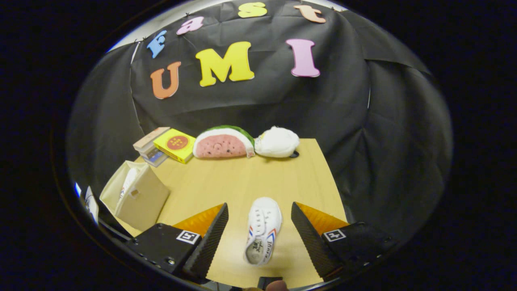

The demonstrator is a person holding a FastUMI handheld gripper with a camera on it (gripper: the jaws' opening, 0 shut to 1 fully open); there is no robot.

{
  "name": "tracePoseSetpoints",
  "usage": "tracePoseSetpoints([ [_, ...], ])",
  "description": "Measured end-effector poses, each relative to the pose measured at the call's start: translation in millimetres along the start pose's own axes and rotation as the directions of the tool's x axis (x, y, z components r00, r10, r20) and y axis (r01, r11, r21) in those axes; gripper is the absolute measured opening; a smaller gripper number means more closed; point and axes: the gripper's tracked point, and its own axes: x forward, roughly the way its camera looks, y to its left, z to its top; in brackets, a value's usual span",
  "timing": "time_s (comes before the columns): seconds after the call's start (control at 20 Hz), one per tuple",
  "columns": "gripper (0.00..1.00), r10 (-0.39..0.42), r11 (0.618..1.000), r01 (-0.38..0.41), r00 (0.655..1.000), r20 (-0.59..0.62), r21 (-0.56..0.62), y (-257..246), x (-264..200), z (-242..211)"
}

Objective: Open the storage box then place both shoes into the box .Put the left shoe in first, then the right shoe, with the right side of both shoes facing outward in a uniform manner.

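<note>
1. The gripper (259,218) is spread wide and grasps nothing; its two fingers stand apart over the wooden table (242,178).
2. A white shoe (263,230) with red and blue stripes lies on the table between the two fingers. Neither finger touches it. Its toe points away from the gripper and its opening is toward the gripper.
3. The storage box (135,196), beige and made of fabric, stands at the left edge of the table, beyond the left finger. Its top is open, and something white shows inside; it may be the other shoe, but I cannot tell for sure.
4. At the far edge of the table, there are a stack of books (151,147), a yellow box (174,144), a watermelon-slice plush toy (223,142) and a white plush toy (278,142) in a row.
</note>
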Motion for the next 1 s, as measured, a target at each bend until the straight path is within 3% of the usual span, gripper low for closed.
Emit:
tracePoseSetpoints([
  [0.3,0.95,0.024,1.0,-0.02,0.981,-0.194,0.023,-22.5,48.8,-72.2],
  [0.55,0.95,0.088,0.991,-0.051,0.943,-0.321,0.121,-22.2,98.3,-99.8],
  [0.85,0.93,0.181,0.97,-0.097,0.901,-0.395,0.223,-15.5,115.3,-110.9],
  [1.0,0.66,0.223,0.967,-0.145,0.882,-0.415,0.212,-13.2,115.3,-111.5],
])
